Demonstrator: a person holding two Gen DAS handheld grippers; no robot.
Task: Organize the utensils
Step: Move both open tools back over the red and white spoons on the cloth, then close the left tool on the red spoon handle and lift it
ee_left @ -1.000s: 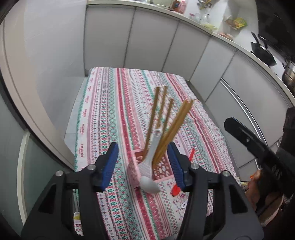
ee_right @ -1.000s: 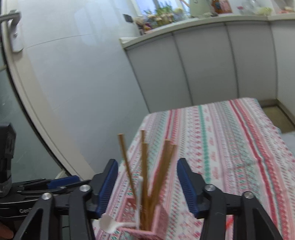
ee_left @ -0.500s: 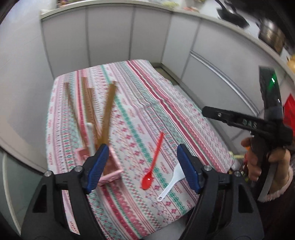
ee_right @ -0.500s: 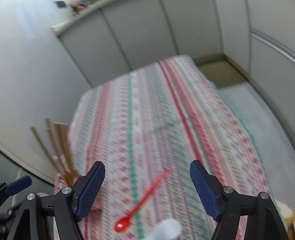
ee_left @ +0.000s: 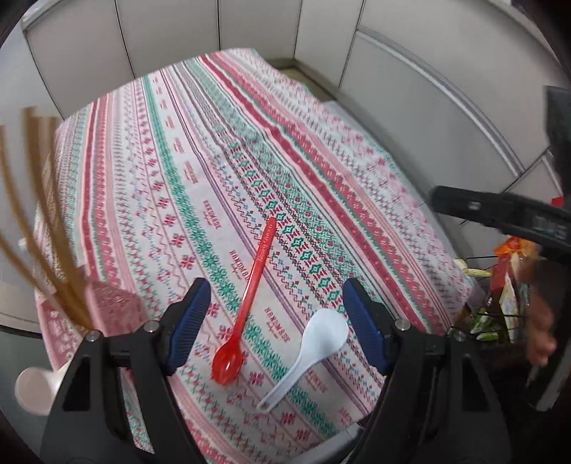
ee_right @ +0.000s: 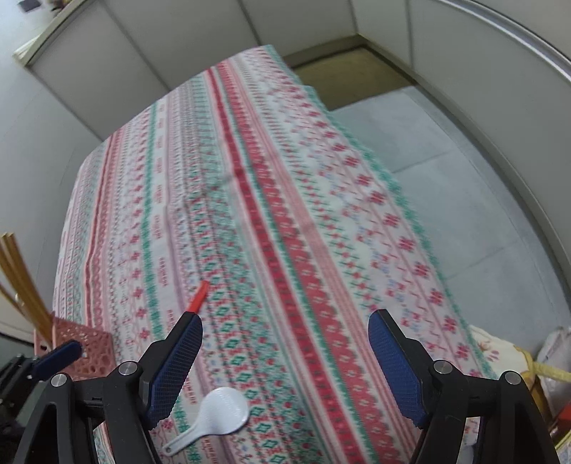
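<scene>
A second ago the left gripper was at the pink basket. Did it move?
Yes. The left gripper swung away from the pink basket and now frames the red spoon.

Table under a striped cloth [ee_right: 285, 200] in red, green and white — patterned bands run lengthwise. Pale grey cabinet doors [ee_left: 249, 28] line the walls beyond it. Grey floor [ee_right: 464, 185] to the right — brownish mat [ee_right: 353, 71] at the far corner.
</scene>
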